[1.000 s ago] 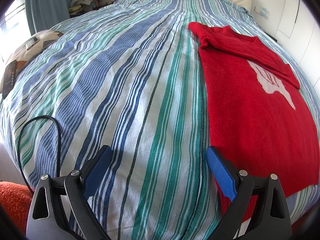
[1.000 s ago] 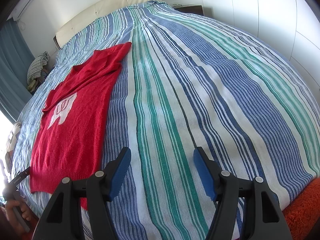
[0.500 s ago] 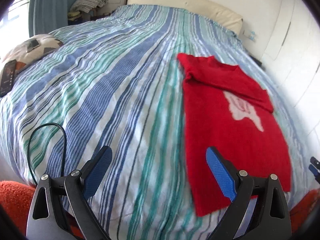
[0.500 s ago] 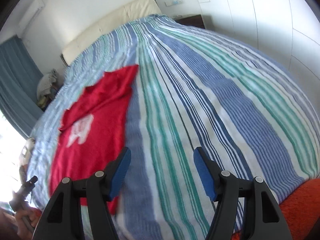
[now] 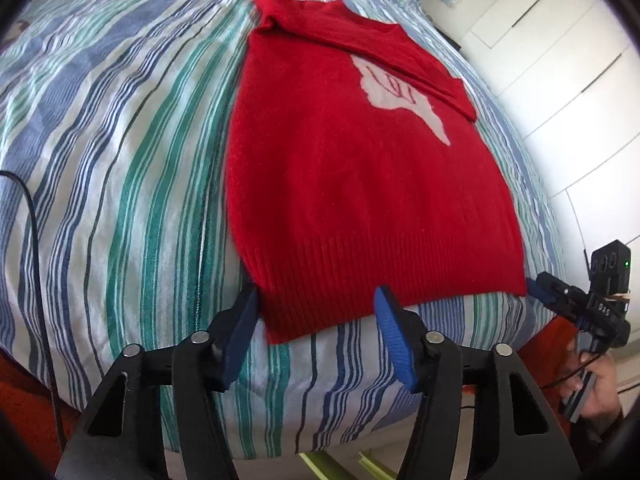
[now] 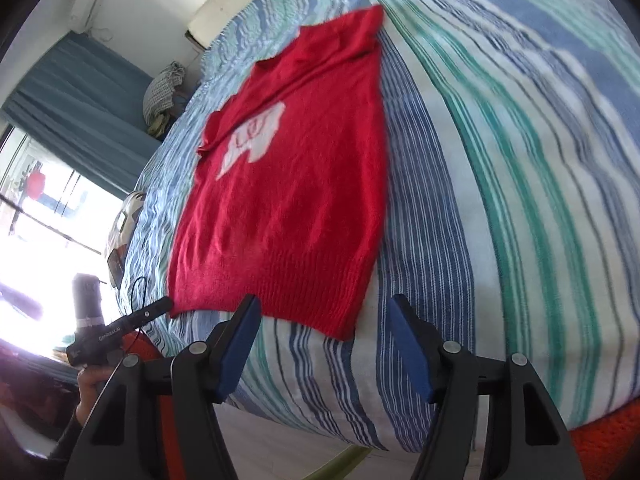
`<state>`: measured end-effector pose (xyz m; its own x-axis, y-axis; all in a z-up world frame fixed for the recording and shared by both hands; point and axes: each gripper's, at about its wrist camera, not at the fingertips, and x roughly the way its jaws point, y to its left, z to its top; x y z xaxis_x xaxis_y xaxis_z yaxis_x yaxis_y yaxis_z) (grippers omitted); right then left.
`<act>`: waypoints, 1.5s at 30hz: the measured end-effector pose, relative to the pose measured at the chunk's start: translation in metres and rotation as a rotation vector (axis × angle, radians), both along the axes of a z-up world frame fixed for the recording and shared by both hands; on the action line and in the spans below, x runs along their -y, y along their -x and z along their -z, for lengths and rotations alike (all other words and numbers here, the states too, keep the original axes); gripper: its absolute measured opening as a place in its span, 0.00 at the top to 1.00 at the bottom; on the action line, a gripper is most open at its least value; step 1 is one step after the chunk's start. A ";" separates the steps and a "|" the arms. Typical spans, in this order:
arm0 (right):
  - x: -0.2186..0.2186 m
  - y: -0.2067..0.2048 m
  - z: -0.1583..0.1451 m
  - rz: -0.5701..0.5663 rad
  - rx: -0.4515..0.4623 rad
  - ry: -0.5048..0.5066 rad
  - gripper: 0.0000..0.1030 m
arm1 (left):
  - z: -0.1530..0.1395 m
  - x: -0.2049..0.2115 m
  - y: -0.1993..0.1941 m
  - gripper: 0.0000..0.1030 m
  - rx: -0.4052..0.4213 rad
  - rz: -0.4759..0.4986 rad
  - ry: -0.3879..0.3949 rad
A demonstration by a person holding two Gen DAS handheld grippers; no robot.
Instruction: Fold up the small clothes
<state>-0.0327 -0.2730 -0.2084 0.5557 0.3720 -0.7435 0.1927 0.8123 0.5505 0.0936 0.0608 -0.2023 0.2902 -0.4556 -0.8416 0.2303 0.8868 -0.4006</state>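
Both tools, left [image 5: 316, 308] and right [image 6: 326, 320], gape empty; red sweater [image 5: 360, 168] sleeves tucked, hidden.

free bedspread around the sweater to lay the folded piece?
Bare striped bedspread lies wide to the left of the red sweater and wide to its right. Crowded only at the hem, where left gripper and right gripper close in.

Daylight fills the room and both views are bright. In the right wrist view the window [image 6: 36, 216] at the left is blown out to white glare, washing out detail around it. The striped bedspread [image 6: 500, 160] is smeared by motion blur toward the right edge of the bed, and the red sweater [image 5: 360, 168] looks soft-edged. Fisheye distortion bulges the bed, and dark vignetting rims each frame's corners.
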 end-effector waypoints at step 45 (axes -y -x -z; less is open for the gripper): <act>0.107 -0.373 -0.057 0.186 0.232 0.183 0.64 | -0.061 0.017 -0.380 0.40 0.191 -0.352 0.007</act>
<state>0.3404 -0.3800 -0.1515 0.7632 0.1207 -0.6348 0.2338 0.8643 0.4454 0.4732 0.0439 -0.1410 0.5805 -0.3058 -0.7546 -0.0158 0.9224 -0.3860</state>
